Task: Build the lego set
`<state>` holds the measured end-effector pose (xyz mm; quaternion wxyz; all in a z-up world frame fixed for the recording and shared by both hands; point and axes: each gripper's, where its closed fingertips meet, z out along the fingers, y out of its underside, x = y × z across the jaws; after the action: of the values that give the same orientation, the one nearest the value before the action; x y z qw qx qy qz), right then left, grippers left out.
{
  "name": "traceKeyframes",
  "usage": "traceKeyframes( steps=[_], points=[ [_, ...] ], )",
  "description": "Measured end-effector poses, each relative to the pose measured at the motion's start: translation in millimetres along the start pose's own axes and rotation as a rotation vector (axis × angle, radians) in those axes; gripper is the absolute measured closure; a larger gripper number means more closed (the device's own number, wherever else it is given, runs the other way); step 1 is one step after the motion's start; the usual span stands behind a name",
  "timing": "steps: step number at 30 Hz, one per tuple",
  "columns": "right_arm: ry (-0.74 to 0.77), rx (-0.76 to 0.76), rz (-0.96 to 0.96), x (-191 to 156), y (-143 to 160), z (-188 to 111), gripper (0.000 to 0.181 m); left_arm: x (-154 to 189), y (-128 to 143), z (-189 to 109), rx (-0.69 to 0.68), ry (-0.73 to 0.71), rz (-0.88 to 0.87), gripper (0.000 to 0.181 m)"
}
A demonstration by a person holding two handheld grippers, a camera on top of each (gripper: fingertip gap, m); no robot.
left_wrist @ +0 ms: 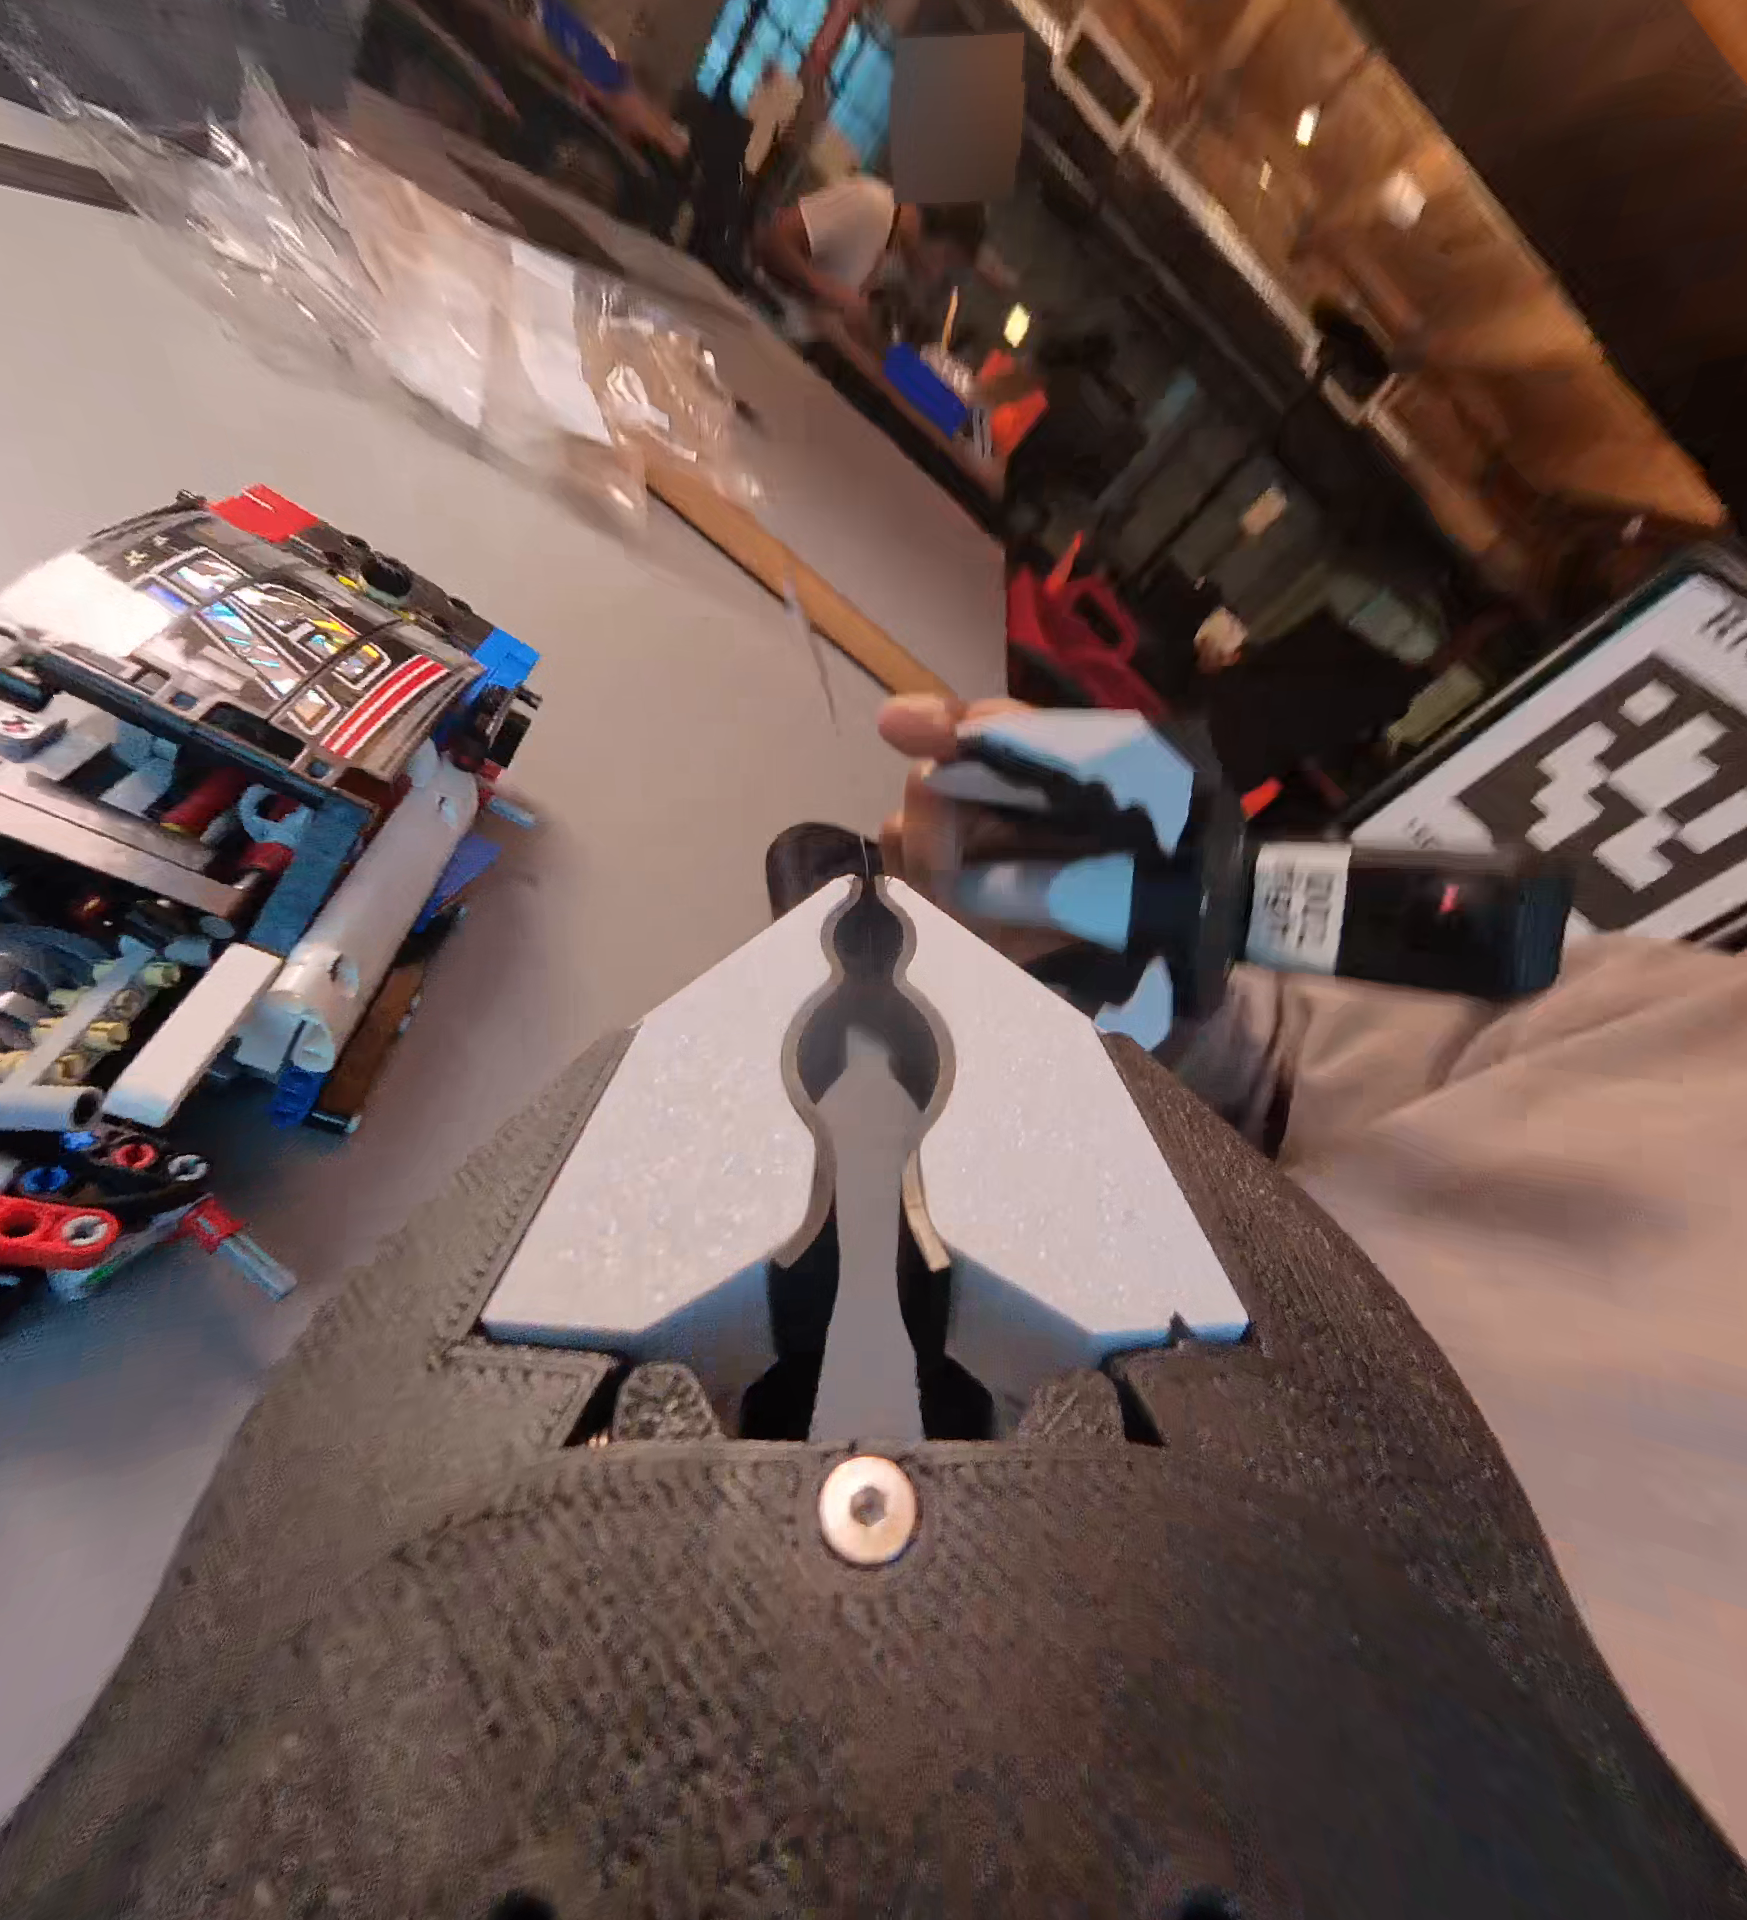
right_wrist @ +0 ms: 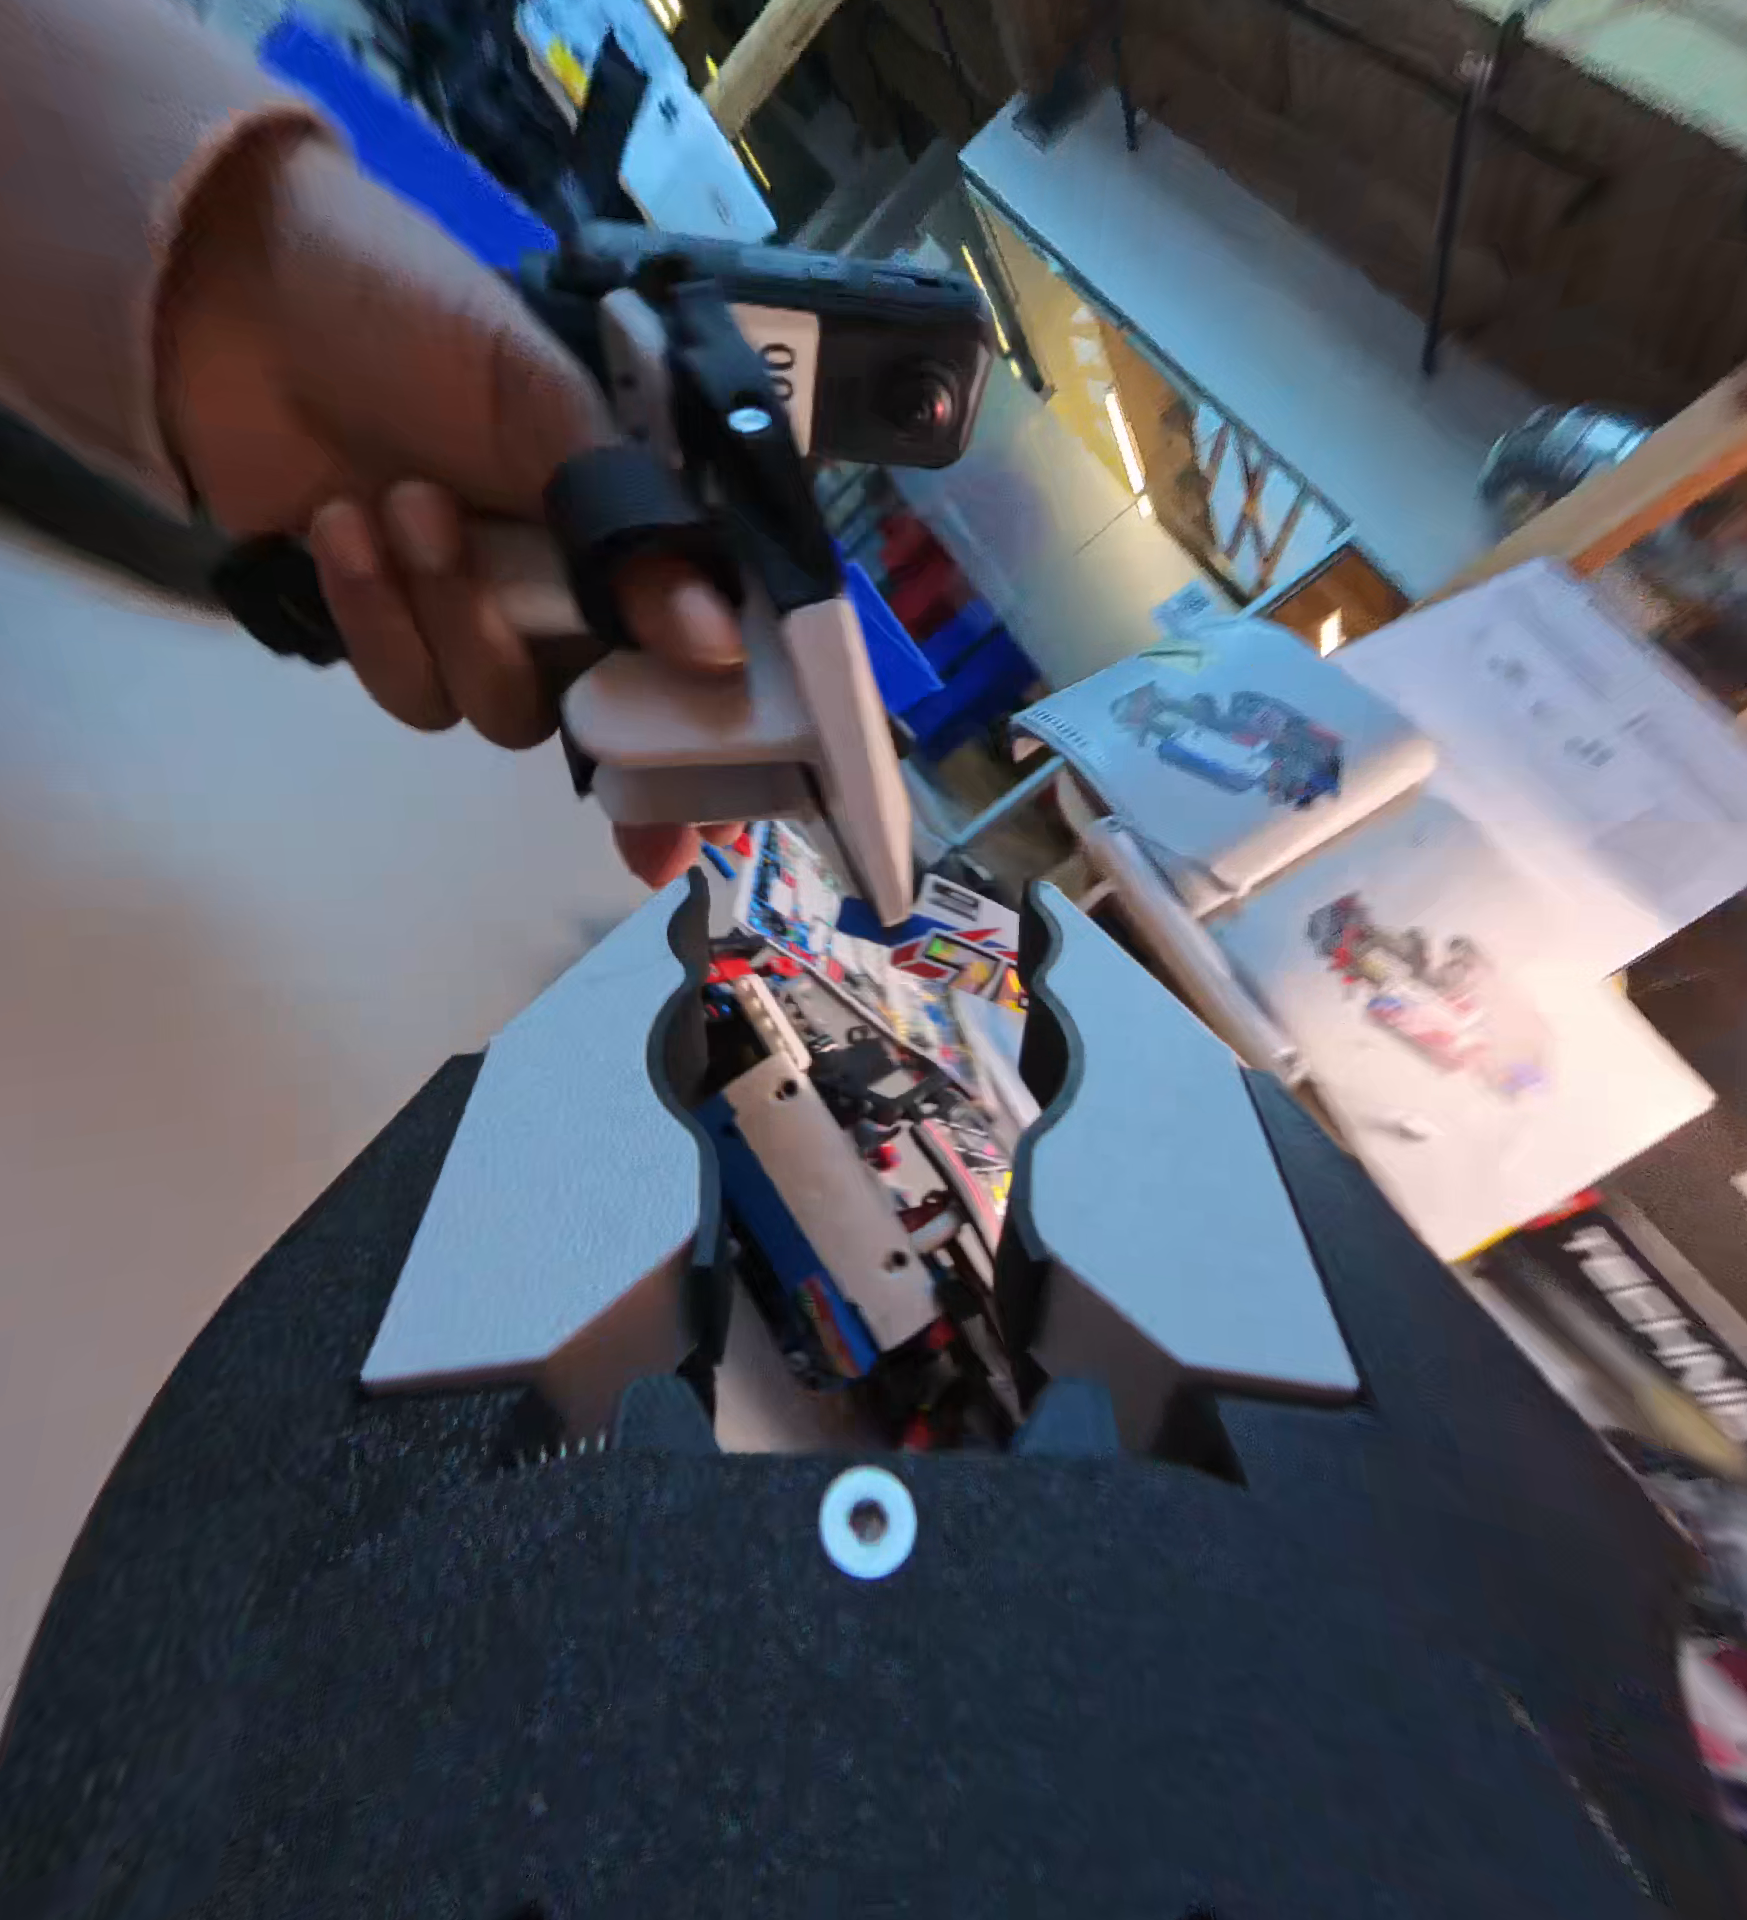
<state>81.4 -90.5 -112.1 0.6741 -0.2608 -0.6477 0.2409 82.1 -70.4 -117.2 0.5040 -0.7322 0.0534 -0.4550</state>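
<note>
The partly built lego car (left_wrist: 225, 790), black, white, blue and red with stickers on its roof, lies on the grey table (left_wrist: 640, 727) at the left of the left wrist view. My left gripper (left_wrist: 869, 883) is shut, tips together, with a thin pale strip edge-on in the gap between its fingers. In the right wrist view the left gripper (right_wrist: 890, 914) points its tip down at a sticker sheet (right_wrist: 962, 945) beside the car (right_wrist: 827, 1174). My right gripper (right_wrist: 864, 914) is open and empty, above the car. It also shows in the left wrist view (left_wrist: 1045, 821), held in a hand.
Clear plastic bags (left_wrist: 412, 281) lie at the table's far side, next to a wooden strip (left_wrist: 817, 603). Open instruction booklets (right_wrist: 1264, 748) (right_wrist: 1451, 1039) and a black box (right_wrist: 1679, 1340) lie to the right of the car. A person sits at a far table. Less than 4 cm separates the two grippers' tips.
</note>
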Motion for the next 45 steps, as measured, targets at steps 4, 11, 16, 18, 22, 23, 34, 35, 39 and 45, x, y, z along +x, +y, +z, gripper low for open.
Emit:
traceKeyframes(
  steps=[4,11,16,18,22,23,34,35,39,45],
  points=[
    [-0.256,0.013,0.581,32,9,-16,0.137,-2,21,-11,-0.252,-0.054,0.281,0.181],
    [-0.513,-0.181,0.653,10,62,-32,0.159,-26,51,-19,-0.509,-0.16,0.476,0.181],
    [-0.55,-0.235,0.626,-4,77,-31,0.167,-36,64,-15,-0.556,-0.169,0.488,0.181],
    [-0.558,-0.248,0.636,-6,81,-31,0.168,-39,68,-14,-0.579,-0.174,0.501,0.181],
    [-0.594,-0.269,0.641,-12,87,-32,0.169,-42,71,-12,-0.596,-0.181,0.525,0.181],
    [-0.601,-0.272,0.641,-13,87,-31,0.169,-42,71,-12,-0.599,-0.18,0.528,0.181],
    [-0.618,-0.287,0.63,-20,91,-28,0.181,-45,71,-8,-0.591,-0.177,0.53,0.181],
    [-0.619,-0.286,0.63,-20,91,-28,0.181,-45,71,-8,-0.592,-0.178,0.529,0.181],
    [-0.619,-0.288,0.632,-20,92,-28,0.181,-46,71,-7,-0.585,-0.178,0.525,0.181],
    [-0.606,-0.284,0.666,-17,95,-26,0.181,-51,61,-6,-0.537,-0.194,0.502,0.181]
  ],
)
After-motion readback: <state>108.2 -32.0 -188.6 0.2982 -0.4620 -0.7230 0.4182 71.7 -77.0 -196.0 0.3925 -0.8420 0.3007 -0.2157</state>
